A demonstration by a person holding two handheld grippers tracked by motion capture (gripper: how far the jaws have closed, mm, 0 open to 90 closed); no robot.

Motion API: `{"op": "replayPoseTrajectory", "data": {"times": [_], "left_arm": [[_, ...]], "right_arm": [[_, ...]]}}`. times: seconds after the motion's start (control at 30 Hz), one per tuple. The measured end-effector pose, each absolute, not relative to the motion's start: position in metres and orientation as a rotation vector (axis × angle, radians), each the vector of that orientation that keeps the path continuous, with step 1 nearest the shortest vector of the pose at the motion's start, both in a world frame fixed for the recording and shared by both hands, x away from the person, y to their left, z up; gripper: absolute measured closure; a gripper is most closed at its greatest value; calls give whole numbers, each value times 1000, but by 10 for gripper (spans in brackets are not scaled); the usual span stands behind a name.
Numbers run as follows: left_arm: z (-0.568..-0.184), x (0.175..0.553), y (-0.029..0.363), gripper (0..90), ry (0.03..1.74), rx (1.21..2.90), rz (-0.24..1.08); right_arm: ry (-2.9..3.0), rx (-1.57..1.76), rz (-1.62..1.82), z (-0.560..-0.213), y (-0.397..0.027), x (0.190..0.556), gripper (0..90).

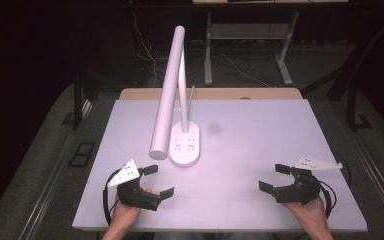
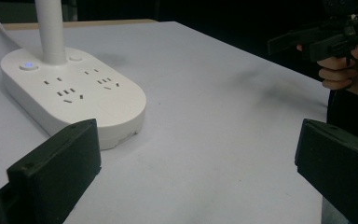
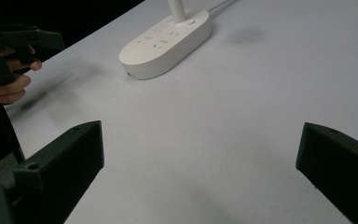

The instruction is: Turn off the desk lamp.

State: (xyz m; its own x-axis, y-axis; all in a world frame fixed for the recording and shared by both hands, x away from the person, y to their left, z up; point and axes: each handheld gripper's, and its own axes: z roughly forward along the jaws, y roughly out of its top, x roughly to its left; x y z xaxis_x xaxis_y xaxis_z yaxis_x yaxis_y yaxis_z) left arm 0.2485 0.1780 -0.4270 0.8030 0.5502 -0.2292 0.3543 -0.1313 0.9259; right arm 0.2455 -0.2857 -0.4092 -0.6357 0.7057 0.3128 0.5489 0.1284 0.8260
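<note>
A white desk lamp stands mid-table, its oval base point(image 1: 185, 145) carrying several socket outlets, and its long tube head point(image 1: 167, 95) leans toward the front. In the left gripper view the base point(image 2: 79, 93) lies just ahead to the left, a small blue light lit on it. The base point(image 3: 168, 39) sits farther off in the right gripper view. My left gripper point(image 1: 158, 181) rests near the front left of the table, open, nothing between its jaws. My right gripper point(image 1: 274, 177) rests near the front right, open and empty too. Both point inward toward each other.
The white tabletop point(image 1: 250, 130) has a faint dark smudge point(image 1: 214, 129) right of the lamp base. The lamp's cable point(image 1: 190, 95) runs off the back edge. Beyond the table are a dark floor, cables and another table's metal legs point(image 1: 285, 60).
</note>
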Motion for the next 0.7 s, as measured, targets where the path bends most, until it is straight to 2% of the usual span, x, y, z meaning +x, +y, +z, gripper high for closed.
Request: {"op": "replayPoseTrajectory", "data": {"times": [0.57,0.6,0.7], "left_arm": [[-426,247,179,0,700,1748,201],[-426,247,179,0,700,1747,201],[-427,247,179,0,698,1747,199]], "right_arm": [[2297,1262,1511,-412,-286,248,9],[2307,1262,1516,-412,-287,247,50],[2310,1261,1518,-411,-288,245,50]]}}
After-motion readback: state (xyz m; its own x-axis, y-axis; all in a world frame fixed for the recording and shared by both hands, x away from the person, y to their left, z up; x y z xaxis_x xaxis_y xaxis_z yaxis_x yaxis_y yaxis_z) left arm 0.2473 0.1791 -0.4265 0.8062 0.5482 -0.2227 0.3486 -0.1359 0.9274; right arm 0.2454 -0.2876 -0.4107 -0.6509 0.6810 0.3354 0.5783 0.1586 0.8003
